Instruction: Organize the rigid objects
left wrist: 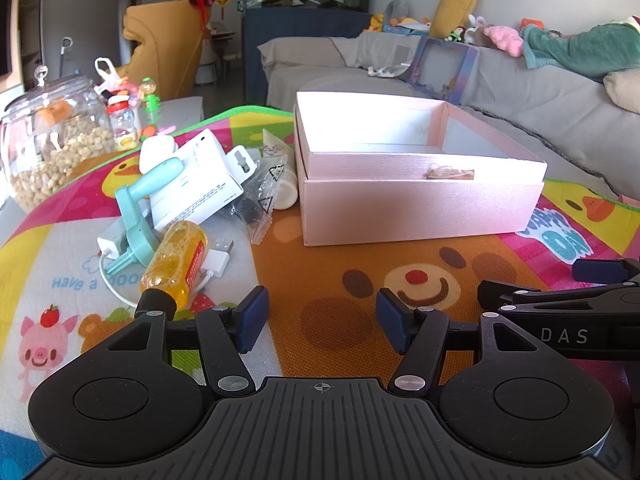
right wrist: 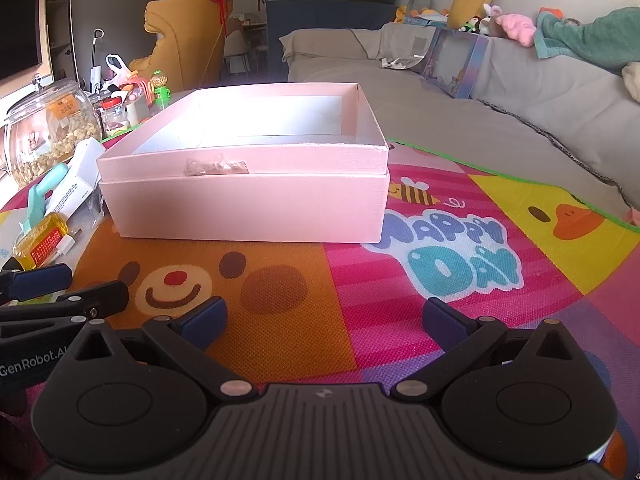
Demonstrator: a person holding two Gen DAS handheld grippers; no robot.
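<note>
An open pink box (left wrist: 420, 208) stands on the colourful play mat (left wrist: 340, 280); it looks empty and also shows in the right wrist view (right wrist: 248, 208). Left of it lies a pile: a yellow bottle with a black cap (left wrist: 176, 264), a teal hand tool (left wrist: 140, 208), a white carton (left wrist: 196, 184), a white USB cable (left wrist: 218, 258), a clear plastic bag (left wrist: 262, 196) and a small white bottle (left wrist: 286, 192). My left gripper (left wrist: 322, 322) is open and empty, low over the mat before the box. My right gripper (right wrist: 324, 320) is open and empty, to the right of the left one.
A glass jar of nuts (left wrist: 52, 140) and small bottles (left wrist: 124, 120) stand at the far left. A grey sofa (left wrist: 540, 100) with toys and a boxed set (left wrist: 444, 68) runs behind and to the right. A yellow chair (left wrist: 164, 44) stands further back.
</note>
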